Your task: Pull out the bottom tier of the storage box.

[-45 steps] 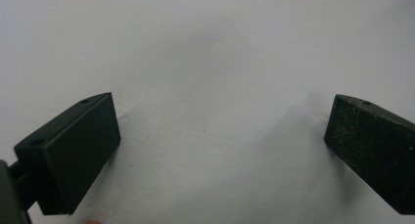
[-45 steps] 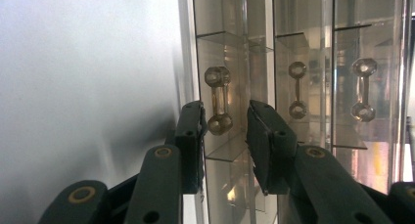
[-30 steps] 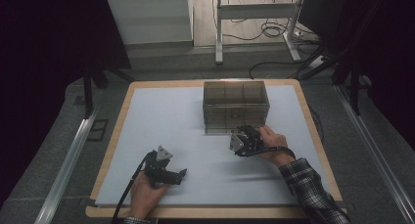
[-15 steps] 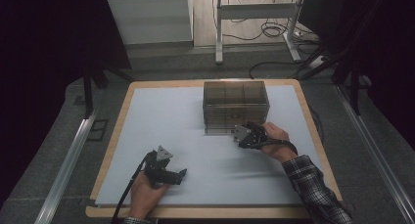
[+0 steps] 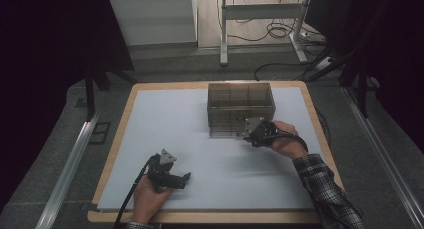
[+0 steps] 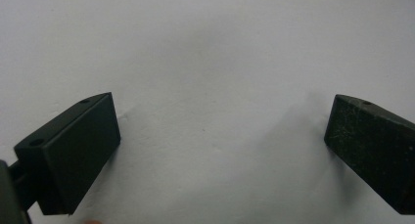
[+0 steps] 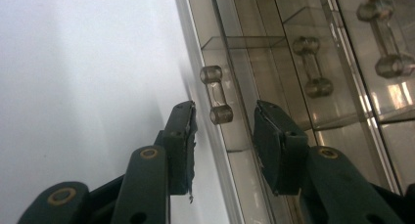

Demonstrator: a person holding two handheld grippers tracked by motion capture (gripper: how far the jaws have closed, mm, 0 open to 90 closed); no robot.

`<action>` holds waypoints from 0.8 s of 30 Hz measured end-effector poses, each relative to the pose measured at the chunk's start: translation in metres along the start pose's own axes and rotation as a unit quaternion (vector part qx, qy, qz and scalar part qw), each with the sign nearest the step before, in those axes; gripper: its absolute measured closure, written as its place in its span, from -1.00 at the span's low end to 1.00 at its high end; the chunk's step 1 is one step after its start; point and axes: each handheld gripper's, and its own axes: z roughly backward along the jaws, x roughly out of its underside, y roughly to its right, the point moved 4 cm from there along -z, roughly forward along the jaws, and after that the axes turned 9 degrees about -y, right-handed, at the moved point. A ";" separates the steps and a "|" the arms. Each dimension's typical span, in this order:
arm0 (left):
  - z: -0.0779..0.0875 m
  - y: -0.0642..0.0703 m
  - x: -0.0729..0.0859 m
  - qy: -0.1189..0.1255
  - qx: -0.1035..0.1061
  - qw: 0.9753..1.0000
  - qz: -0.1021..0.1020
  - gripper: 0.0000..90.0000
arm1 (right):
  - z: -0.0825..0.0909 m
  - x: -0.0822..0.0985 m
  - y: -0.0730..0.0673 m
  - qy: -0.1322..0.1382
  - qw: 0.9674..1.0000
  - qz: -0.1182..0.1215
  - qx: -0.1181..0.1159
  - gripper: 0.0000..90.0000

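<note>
So, quick rundown of what's on the table:

- One smoky see-through drawer box (image 5: 241, 108) sits on the far half of the white mat (image 5: 165, 119), a bit right of the middle. From the high view it looks split into compartments in stacked rows, but I can't count them cleanly.
- Three little dumbbell-shaped drawer handles show up in the right gripper view. The nearest handle (image 7: 216, 95) is right by the box's edge, next to the mat; the other two are further along the front.
- One right gripper (image 7: 222, 131) is up against the near front of the box, at its right part. Its two jaws are parted with a gap between them, and the nearest handle sits just past the tips, lined up with that gap. The pads aren't pressing on it, so it's open and holding nothing.
- One left gripper (image 5: 170, 175) is well away from the box, down at the near edge of the mat, left of centre. Its jaws are spread wide over bare mat, nothing between them.
- Two hands total, one per gripper. The right hand (image 5: 282, 138) has a plaid sleeve behind it.
- One wooden board (image 5: 320, 139) sits under the mat, its edge showing all round.
</note>
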 end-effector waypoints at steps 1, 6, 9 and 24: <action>0.000 0.000 0.000 0.000 0.000 1.000 0.000 -1.00 | 0.000 0.001 0.001 -0.001 1.000 -0.003 -0.004 0.33; 0.000 0.000 0.000 0.000 0.000 1.000 0.000 -1.00 | 0.002 0.005 0.011 0.000 1.000 -0.009 -0.022 0.38; 0.000 0.000 0.000 0.000 0.000 1.000 0.000 -1.00 | 0.002 0.010 0.021 -0.005 0.999 -0.014 -0.044 0.47; 0.000 0.000 0.000 0.000 0.000 1.000 0.000 -1.00 | -0.014 0.029 0.040 -0.024 0.992 -0.001 -0.127 0.66</action>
